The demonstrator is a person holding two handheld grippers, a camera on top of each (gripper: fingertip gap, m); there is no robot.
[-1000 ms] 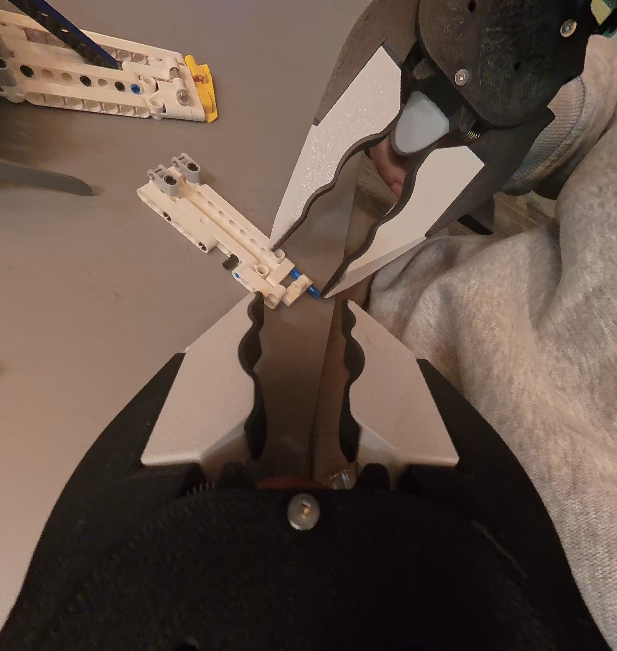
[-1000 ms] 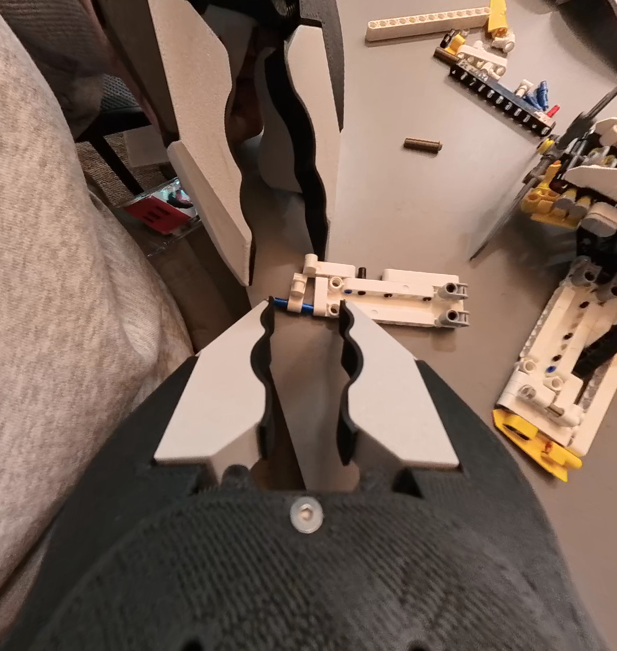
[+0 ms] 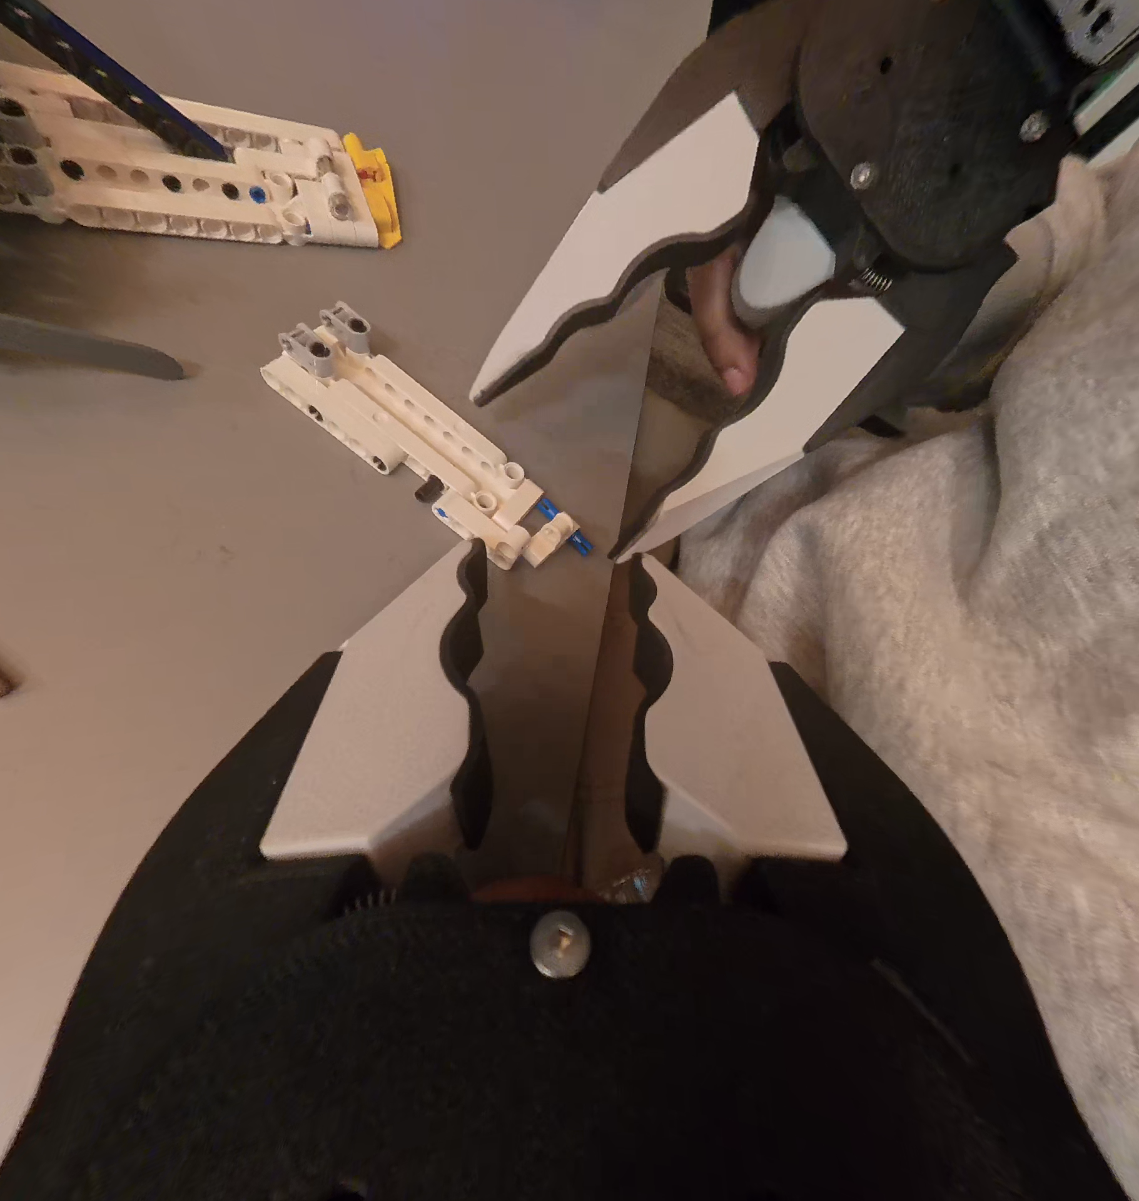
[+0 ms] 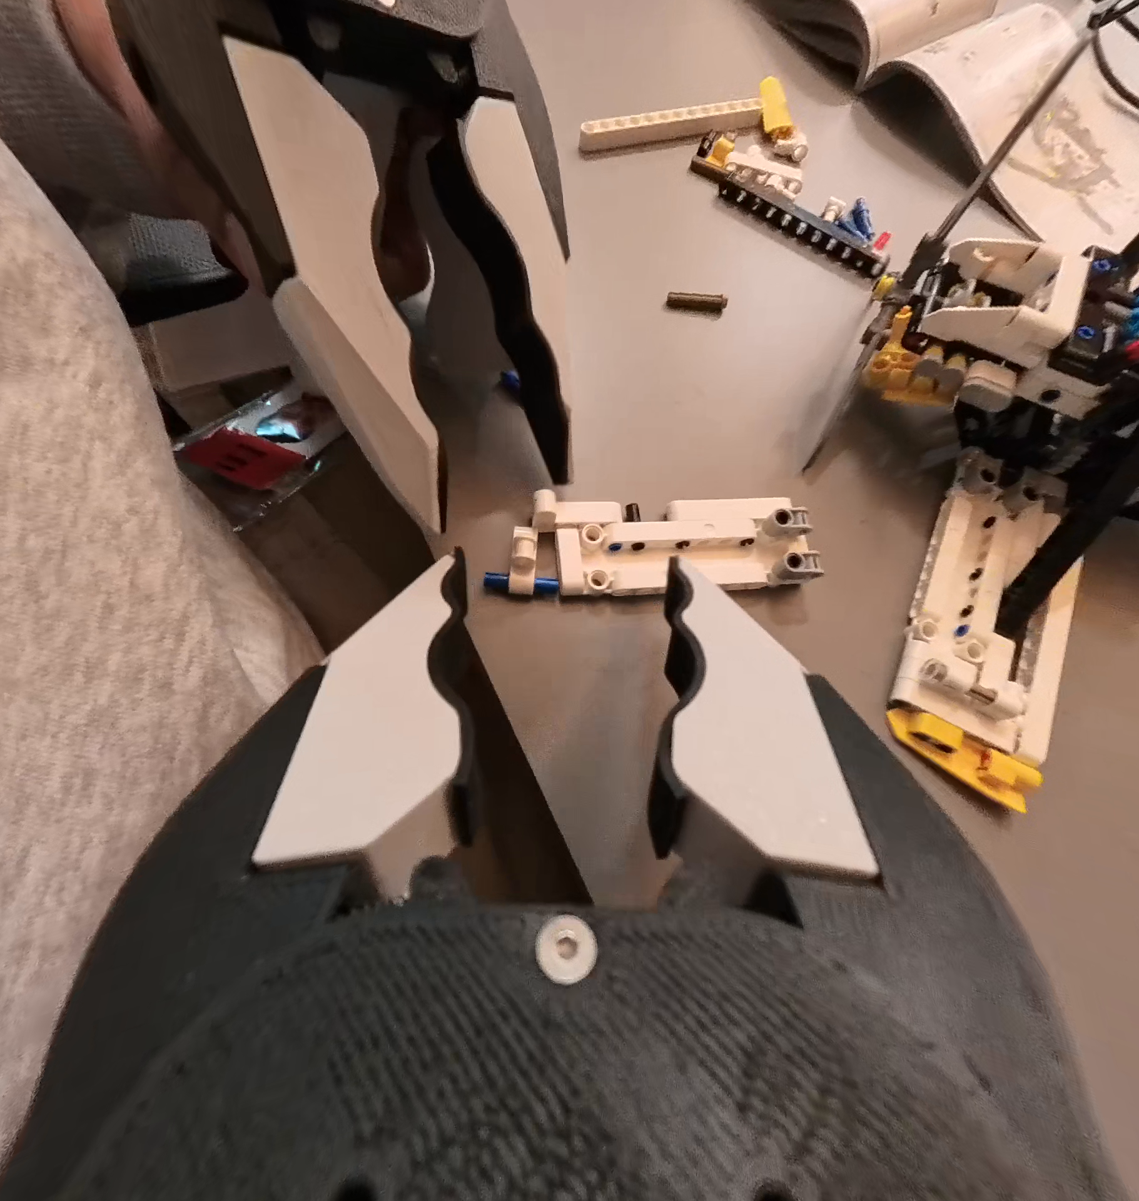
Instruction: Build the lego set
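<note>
Fingers hide white assembly edge; contact unclear.

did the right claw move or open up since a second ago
Yes. The right claw has opened wider and pulled back: against the small white assembly lying on the table, its tips now stand clear of the blue axle.

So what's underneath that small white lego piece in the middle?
Only the bare grey table lies under the small white assembly; both tongs are open beside it. Its underside is hidden.
</note>
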